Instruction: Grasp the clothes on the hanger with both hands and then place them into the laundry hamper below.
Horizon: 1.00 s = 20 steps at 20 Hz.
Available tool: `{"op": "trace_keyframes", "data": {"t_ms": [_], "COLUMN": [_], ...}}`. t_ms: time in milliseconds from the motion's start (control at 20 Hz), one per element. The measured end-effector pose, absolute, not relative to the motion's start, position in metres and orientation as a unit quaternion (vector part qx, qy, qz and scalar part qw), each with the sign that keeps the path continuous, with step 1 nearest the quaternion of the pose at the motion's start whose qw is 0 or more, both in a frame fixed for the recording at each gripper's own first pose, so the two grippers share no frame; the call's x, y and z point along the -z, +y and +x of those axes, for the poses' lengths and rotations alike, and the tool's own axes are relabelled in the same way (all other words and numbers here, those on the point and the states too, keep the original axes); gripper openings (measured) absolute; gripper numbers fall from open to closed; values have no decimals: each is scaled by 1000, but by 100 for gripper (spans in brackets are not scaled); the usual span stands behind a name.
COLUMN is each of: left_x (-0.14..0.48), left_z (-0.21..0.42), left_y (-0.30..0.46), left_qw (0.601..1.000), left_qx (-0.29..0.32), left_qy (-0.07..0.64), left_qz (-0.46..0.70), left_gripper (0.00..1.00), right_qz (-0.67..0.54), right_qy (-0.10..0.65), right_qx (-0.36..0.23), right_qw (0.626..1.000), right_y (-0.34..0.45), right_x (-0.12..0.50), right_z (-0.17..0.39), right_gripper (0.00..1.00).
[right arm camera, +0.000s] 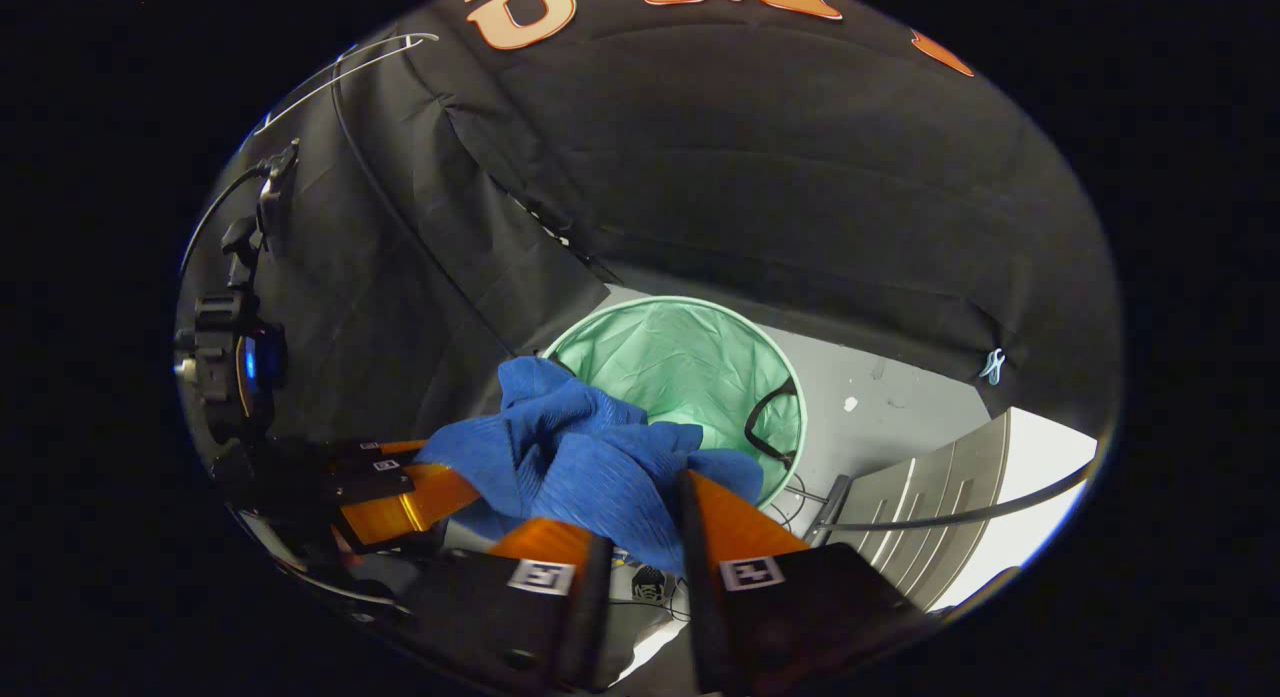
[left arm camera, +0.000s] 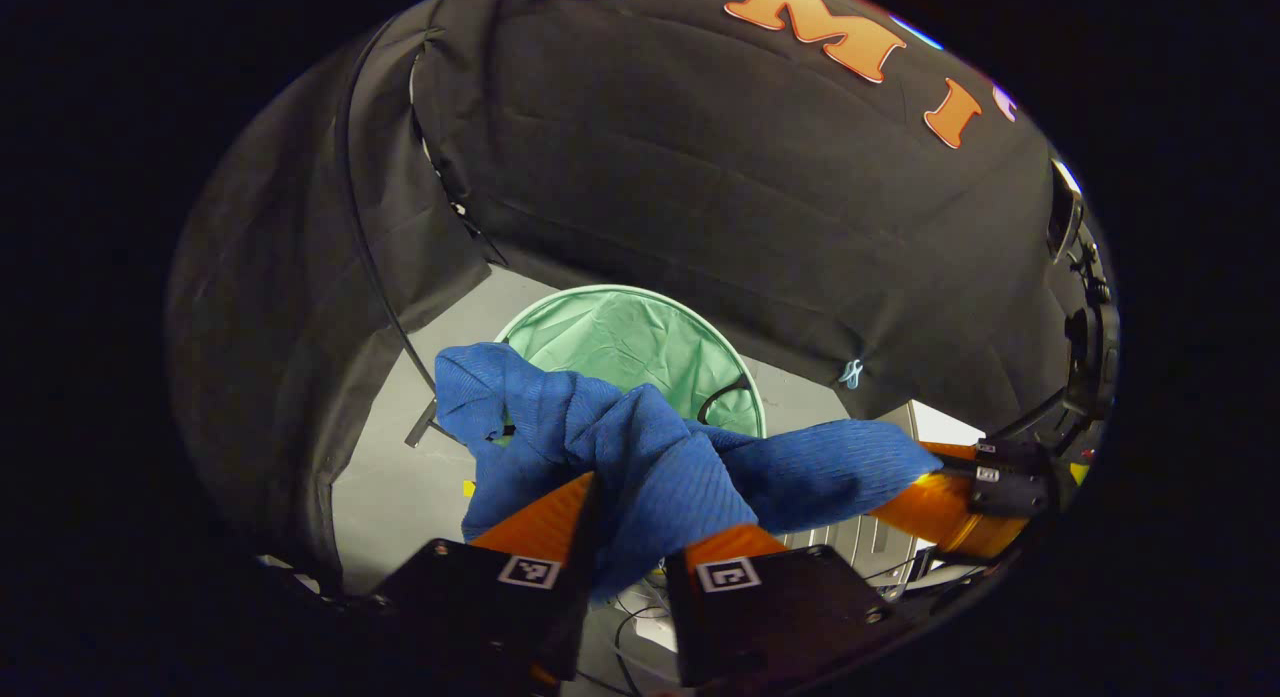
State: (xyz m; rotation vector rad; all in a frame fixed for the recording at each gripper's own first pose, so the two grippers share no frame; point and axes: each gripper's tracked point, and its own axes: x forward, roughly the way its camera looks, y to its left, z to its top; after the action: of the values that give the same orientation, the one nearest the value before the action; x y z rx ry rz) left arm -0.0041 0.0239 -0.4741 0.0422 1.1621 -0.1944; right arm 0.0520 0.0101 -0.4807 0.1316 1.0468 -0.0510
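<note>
Blue garment (left arm camera: 640, 457) slung above green hamper (left arm camera: 640, 342), bunched between left gripper (left arm camera: 640, 537) and right gripper (right arm camera: 640, 527), fingers of each clamped on cloth. Soft, light, floppy; gathered folds grip best.

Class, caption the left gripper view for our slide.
Both grippers hold a blue garment above the green laundry hamper.
</note>
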Motion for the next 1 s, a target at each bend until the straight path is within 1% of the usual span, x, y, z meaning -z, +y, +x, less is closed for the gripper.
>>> {"op": "trace_keyframes", "data": {"t_ms": [100,150,200,350,650,1000], "left_x": [478,474,474,473,465,446], "left_z": [-10,-16,-20,-19,-21,-6], "left_y": [35,43,46,45,50,47], "left_qw": [833,832,831,835,841,864], "left_qx": [72,62,58,52,65,68], "left_qy": [548,550,552,547,537,498], "left_qz": [26,28,25,15,28,29], "left_gripper": [76,100,97,97,98,97], "right_qz": [66,67,69,77,77,80], "right_qy": [502,503,504,503,492,465], "right_qx": [25,27,29,36,34,31], "right_qw": [862,861,860,860,867,881], "right_y": [11,9,8,10,18,25], "right_x": [483,485,487,487,476,454], "right_z": [41,36,31,24,34,43], "right_gripper": [100,94,99,99,99,99]}}
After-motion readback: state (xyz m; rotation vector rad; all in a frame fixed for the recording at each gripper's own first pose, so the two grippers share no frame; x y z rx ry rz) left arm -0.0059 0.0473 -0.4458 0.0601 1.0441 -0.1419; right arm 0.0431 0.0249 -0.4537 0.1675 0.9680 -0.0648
